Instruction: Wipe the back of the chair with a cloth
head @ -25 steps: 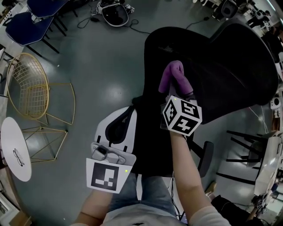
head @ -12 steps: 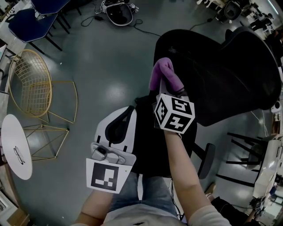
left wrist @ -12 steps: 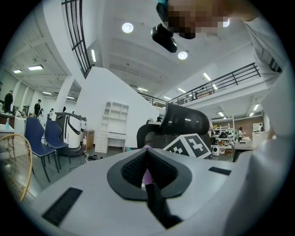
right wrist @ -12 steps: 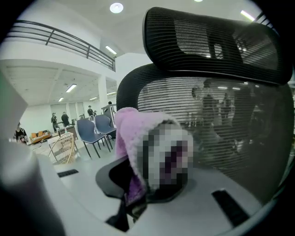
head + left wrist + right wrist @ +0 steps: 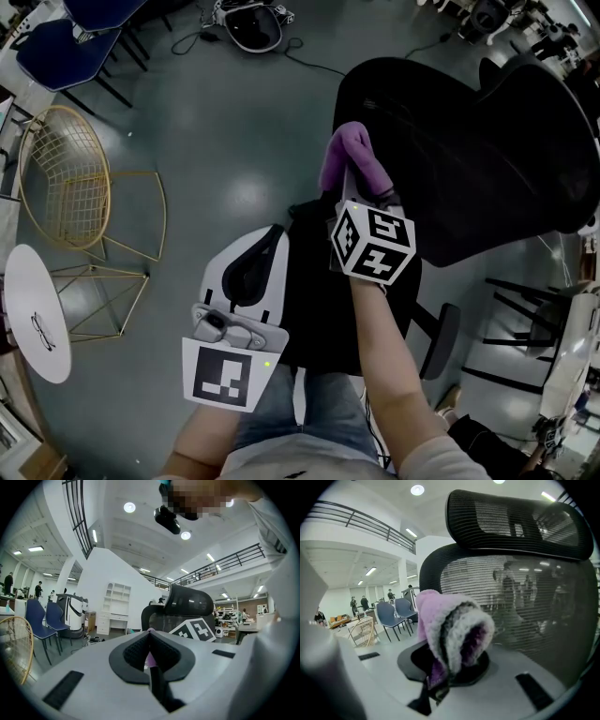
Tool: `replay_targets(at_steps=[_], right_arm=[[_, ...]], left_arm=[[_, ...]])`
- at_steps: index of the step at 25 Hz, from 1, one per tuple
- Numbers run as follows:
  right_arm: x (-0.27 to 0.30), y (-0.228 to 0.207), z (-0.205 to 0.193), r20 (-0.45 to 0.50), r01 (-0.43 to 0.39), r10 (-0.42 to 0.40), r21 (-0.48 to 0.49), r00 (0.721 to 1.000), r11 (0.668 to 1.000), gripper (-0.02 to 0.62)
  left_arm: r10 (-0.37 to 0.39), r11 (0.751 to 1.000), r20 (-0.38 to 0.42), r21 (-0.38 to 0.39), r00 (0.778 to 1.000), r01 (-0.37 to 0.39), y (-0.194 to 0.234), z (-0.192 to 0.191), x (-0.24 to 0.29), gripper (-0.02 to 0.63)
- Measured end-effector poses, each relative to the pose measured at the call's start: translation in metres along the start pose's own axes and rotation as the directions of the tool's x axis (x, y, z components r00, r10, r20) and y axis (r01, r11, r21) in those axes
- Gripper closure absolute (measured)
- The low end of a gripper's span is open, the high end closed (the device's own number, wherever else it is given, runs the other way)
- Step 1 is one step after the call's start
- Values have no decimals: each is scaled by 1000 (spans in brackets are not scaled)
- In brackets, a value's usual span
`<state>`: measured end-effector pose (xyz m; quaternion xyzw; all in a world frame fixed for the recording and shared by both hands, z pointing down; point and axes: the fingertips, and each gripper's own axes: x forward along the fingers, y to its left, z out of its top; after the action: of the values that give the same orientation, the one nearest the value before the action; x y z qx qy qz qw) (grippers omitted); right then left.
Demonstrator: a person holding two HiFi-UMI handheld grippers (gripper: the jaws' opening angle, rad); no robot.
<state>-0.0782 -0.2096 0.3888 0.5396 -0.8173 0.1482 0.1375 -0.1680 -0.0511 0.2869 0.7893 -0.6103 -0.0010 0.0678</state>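
A black mesh office chair [image 5: 487, 150] stands ahead and to my right, and its back [image 5: 525, 602] and headrest [image 5: 511, 522] fill the right gripper view. My right gripper [image 5: 364, 192] is shut on a fluffy purple cloth [image 5: 352, 157], which it holds against the left edge of the chair back. Up close, the cloth [image 5: 450, 630] bulges out of the jaws, folded over itself. My left gripper [image 5: 274, 238] hangs lower, beside the chair's left side. Its pads [image 5: 154, 658] meet with nothing held.
A gold wire chair [image 5: 66, 178] and a small white round table [image 5: 33, 314] stand to the left on the grey floor. Blue chairs [image 5: 56, 47] are at the far left, with a white device and cables [image 5: 251, 23] at the top. Black chair legs [image 5: 525, 300] show at the right.
My right gripper has slid the purple cloth leftward across the chair back, toward its left edge. The left gripper has stayed where it was.
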Motion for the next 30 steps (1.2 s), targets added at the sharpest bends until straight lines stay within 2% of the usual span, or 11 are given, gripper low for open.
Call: replay_targets(at_steps=[6, 13, 30], right_arm=[[4, -3, -30, -49, 12, -12, 4, 999, 1000, 541], [2, -11, -29, -46, 19, -18, 12, 999, 1000, 541], [-28, -98, -45, -48, 134, -130, 99, 990, 986, 541]], left_arm=[[-3, 1000, -12, 7, 1000, 3, 4, -7, -1, 592], [-16, 1000, -13, 5, 1000, 17, -3, -9, 5, 592], [-90, 996, -34, 22, 995, 91, -51, -16, 23, 592]])
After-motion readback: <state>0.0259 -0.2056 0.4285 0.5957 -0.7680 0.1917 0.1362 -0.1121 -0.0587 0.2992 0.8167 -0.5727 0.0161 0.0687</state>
